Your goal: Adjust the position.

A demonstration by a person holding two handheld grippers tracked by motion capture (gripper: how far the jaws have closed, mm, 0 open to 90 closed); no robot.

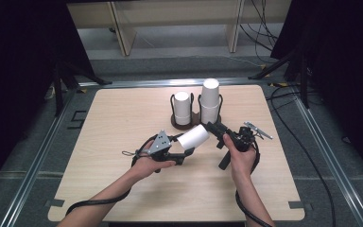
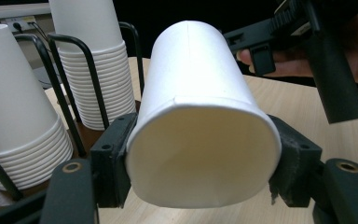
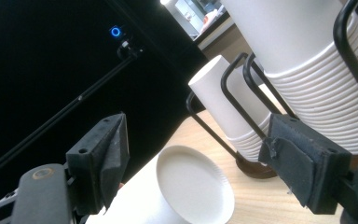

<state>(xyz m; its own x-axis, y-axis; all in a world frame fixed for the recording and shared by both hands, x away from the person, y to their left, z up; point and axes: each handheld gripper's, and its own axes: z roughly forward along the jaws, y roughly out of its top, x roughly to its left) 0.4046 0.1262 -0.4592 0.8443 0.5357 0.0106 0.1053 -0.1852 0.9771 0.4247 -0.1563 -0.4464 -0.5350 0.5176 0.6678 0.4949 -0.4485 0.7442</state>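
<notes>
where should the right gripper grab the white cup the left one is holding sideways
Probably the closed-base end. The paper cup lies on its side, the left gripper clamped across its wall near the rim, base pointing at the right gripper. Those jaws stand open either side of that end, so come straight along the cup's axis and close on the wall just behind the base.
</notes>
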